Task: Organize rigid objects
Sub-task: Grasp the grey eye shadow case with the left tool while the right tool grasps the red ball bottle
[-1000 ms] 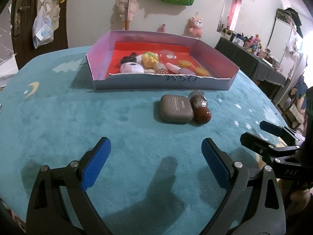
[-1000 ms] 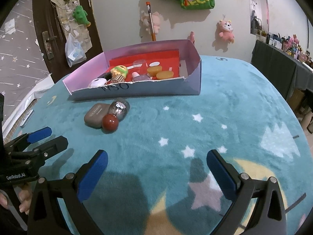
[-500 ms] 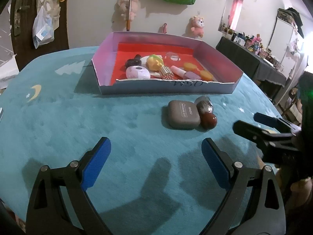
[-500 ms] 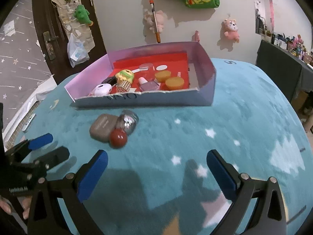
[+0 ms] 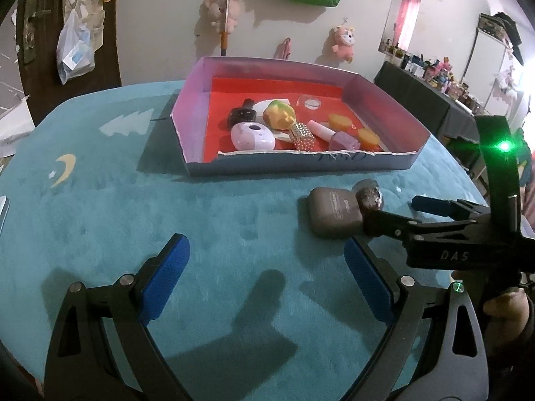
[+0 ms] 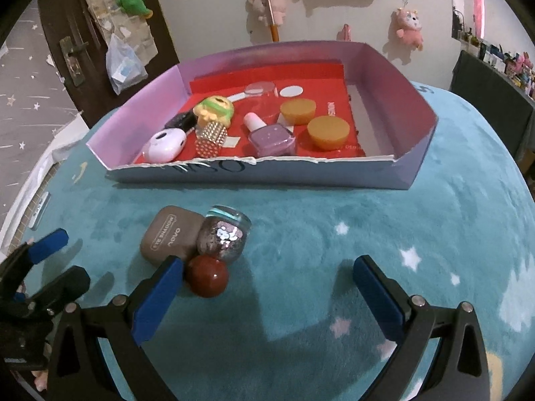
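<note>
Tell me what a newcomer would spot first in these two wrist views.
The shallow purple box with its red floor, at the far side of the teal star-patterned blanket, crowded with small things such as a lilac nail polish bottle. Next, the trio left out in front of it: a brown eye-shadow case, a glitter jar and a red ball, with the open right gripper close by.

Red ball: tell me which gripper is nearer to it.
Right. The right gripper has one finger beside the red ball; the left gripper hovers farther off over bare blanket.
</note>
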Tool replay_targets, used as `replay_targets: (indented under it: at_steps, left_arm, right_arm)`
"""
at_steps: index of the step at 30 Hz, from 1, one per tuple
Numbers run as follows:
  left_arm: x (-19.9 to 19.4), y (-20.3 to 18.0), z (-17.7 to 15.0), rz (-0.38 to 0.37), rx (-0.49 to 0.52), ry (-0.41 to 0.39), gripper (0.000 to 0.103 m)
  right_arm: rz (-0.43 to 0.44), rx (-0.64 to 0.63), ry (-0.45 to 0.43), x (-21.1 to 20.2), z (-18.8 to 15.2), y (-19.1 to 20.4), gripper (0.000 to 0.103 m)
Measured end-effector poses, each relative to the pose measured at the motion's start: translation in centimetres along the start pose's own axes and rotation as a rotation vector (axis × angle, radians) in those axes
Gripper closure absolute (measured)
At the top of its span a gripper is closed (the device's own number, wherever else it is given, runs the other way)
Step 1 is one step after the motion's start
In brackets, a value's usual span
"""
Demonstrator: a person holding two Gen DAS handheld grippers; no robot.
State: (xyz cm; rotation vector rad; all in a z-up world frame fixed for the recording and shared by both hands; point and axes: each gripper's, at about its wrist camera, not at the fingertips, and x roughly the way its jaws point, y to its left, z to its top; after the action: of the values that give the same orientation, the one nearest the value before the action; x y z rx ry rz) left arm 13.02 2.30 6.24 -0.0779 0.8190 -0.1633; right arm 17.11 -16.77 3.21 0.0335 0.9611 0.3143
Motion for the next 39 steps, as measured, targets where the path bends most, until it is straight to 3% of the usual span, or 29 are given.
replay_targets:
  at_steps: [9,24,39]
  left_arm:
    - [1.5,-1.4,0.8,-0.024,0.022,0.034,0.008]
    - [6.2,-3.9,2.6,-0.046,0.065,0.16,0.008]
    - [6.6,-2.6,2.6,0.024,0.098,0.169,0.008]
  right_arm:
    - [-0.061,0.015,-0.005,-0.5,-0.1,-2.4,0.0]
    - [0.043,-0.064,-0.002,-0.8,0.1,-4.1,0.0]
    - [0.114,-0.055,0.008,-0.6,0.9,-4.7,0.0]
